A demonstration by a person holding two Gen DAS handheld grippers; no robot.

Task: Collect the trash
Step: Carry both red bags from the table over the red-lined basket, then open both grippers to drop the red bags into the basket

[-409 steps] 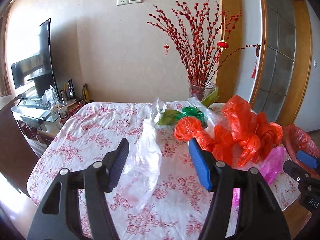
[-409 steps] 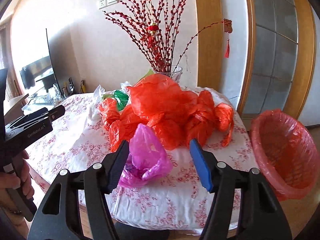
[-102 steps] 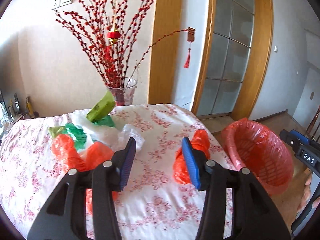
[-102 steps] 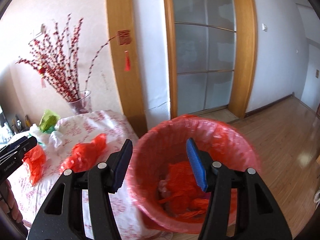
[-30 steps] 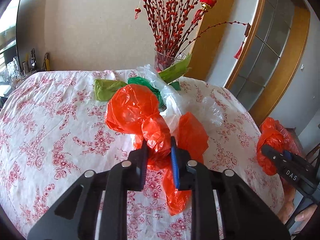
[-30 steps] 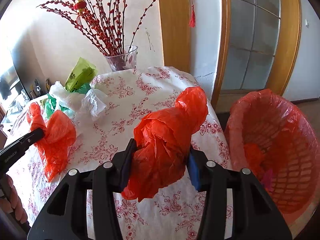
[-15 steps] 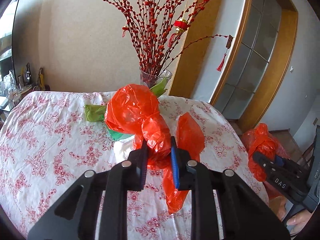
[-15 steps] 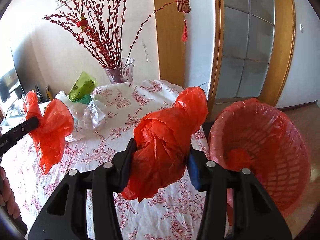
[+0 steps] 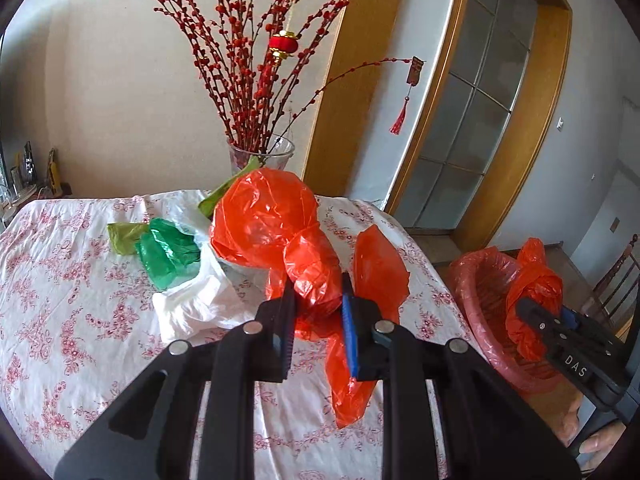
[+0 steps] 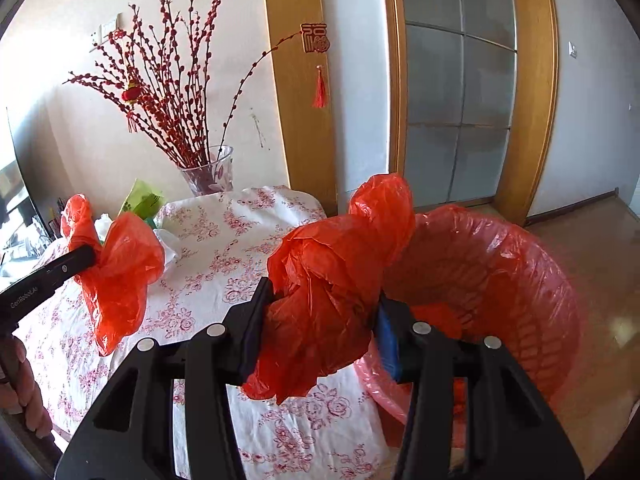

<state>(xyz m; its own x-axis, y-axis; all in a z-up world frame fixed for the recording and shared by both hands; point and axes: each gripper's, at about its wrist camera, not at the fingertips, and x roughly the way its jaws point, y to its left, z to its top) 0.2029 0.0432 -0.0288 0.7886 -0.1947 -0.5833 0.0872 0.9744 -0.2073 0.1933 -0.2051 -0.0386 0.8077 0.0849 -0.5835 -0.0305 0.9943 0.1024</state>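
- Above the desk, we clamp our left tool on an orange bag.
- Beside the lined bin, our right tool grips a second orange bag.
- On the desk lie a green bag and a white bag.

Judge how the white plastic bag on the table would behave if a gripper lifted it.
The white plastic bag lies crumpled and flat on the tablecloth, so it is probably floppy and very light. Its thin, glossy film may slip from a loose pinch.
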